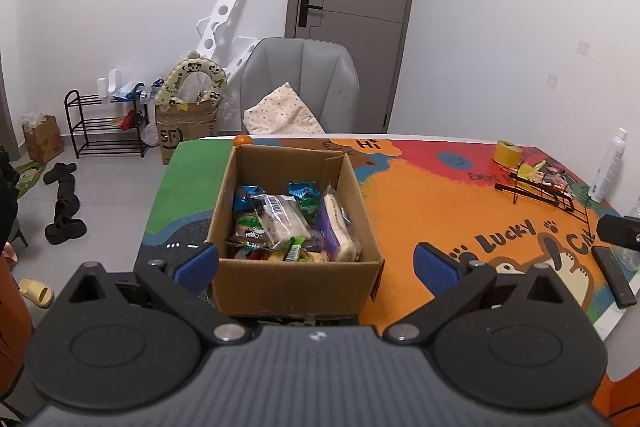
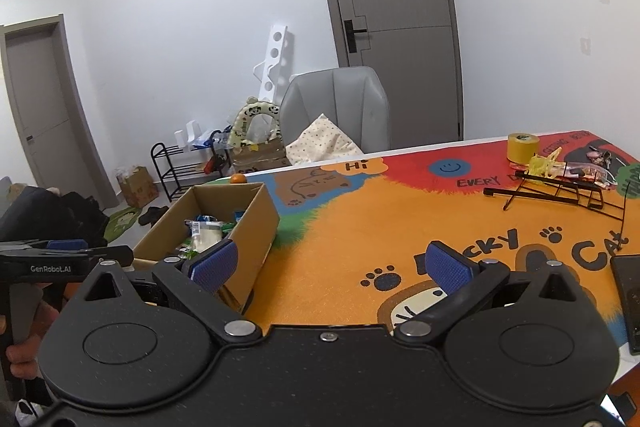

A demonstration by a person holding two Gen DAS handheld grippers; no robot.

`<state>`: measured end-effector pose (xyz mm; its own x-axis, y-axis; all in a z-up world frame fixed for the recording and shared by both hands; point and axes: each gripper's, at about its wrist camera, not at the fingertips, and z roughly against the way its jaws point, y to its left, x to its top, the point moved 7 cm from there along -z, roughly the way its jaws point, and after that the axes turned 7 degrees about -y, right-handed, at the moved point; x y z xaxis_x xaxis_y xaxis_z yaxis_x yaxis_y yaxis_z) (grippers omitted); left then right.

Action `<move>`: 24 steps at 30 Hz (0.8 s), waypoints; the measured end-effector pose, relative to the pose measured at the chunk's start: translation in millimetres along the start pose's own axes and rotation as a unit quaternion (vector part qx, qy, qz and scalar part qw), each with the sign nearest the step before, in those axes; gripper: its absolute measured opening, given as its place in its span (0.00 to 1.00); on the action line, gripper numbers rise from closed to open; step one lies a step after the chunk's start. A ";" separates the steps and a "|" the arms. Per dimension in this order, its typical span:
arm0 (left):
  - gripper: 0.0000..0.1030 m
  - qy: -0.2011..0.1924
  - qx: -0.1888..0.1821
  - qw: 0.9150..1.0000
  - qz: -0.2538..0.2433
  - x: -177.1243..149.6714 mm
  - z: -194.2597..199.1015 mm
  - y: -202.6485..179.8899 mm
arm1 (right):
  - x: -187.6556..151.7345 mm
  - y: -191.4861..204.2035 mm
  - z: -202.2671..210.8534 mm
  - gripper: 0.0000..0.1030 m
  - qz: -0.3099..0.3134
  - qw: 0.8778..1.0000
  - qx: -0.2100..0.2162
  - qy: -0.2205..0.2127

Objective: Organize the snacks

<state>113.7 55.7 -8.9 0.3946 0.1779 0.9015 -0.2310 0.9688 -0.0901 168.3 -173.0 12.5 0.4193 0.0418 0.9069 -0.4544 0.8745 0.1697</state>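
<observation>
Desk [image 1: 420, 211]: covered by a bright cartoon mat, it fills my right wrist view from 9 to 3 o'clock.
Cardboard box [image 1: 296, 279]: stands open on the desk at 12 o'clock from my left tongs, just beyond their tips; its long axis runs away from me, toward the grey chair [image 1: 300, 83].
Snacks [image 1: 292, 223]: a heap of wrapped packets lies inside the box, most of it toward the near wall. A clear bag with a barcode sits on top; a long pale packet leans along the right-hand wall.
Wire rack [image 2: 560, 187]: lies tipped over on the desk at about 2 o'clock from my right tongs, well apart from the box, with a few small wrapped things on and behind it; I cannot tell whether they are snacks.
Tape roll [image 2: 522, 147]: yellow, just beyond the rack.
Left tongs [image 1: 316, 261]: spread wide, holding nothing, the box's near wall between the two blue pads.
Right tongs [image 2: 332, 267]: spread wide too, empty, over bare mat; the box lies at 10 o'clock from them.
Nearer hand: the left, squarely facing the box.
Stage, as I judge it: the snacks lying together in the box fits either a gathered, sorted lot or a lot waiting to be sorted out.
</observation>
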 end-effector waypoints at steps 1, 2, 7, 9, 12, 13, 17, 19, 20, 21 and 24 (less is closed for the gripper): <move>1.00 -0.001 -0.001 1.000 -0.004 -0.4 2.4 -1.2 | -0.3 -0.9 1.2 1.00 -0.001 1.000 -0.001 0.002; 1.00 -0.001 -0.003 1.000 -0.008 -0.7 4.7 -2.4 | -0.8 -1.8 1.8 1.00 -0.002 1.000 -0.002 0.004; 1.00 -0.002 -0.008 1.000 -0.020 -2.8 11.5 -7.2 | -3.6 -6.0 3.6 1.00 -0.002 1.000 -0.004 0.009; 1.00 -0.001 -0.008 1.000 -0.021 -2.7 12.1 -7.5 | -4.9 -7.7 3.7 1.00 -0.005 1.000 -0.006 0.010; 1.00 0.002 -0.011 1.000 -0.020 -3.9 12.2 -8.1 | -6.3 -10.0 4.4 1.00 -0.007 1.000 -0.007 0.013; 1.00 0.002 -0.012 1.000 -0.020 -4.0 12.4 -9.0 | -6.6 -9.5 4.3 1.00 -0.007 1.000 -0.007 0.013; 1.00 0.000 -0.012 1.000 -0.021 -3.0 14.5 -8.6 | -7.0 -7.8 7.1 1.00 -0.002 1.000 -0.006 0.012; 1.00 -0.001 -0.011 1.000 -0.019 -2.3 14.9 -7.8 | -6.0 -6.4 6.5 1.00 -0.001 1.000 -0.006 0.012; 1.00 -0.001 -0.011 1.000 -0.018 -2.1 15.2 -6.9 | -5.7 -6.0 6.6 1.00 -0.001 1.000 -0.006 0.012; 1.00 -0.002 -0.011 1.000 -0.018 -1.8 15.3 -6.4 | -5.7 -6.0 6.6 1.00 -0.001 1.000 -0.006 0.012; 1.00 -0.001 -0.011 1.000 -0.018 -1.4 15.5 -6.0 | -5.7 -6.2 6.8 1.00 0.000 1.000 -0.005 0.012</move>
<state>100.8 46.9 -3.1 0.4007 0.1421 0.9051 -0.1973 0.9781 -0.0662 163.4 -182.0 8.9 0.4379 0.0530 0.8975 -0.4457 0.8797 0.1656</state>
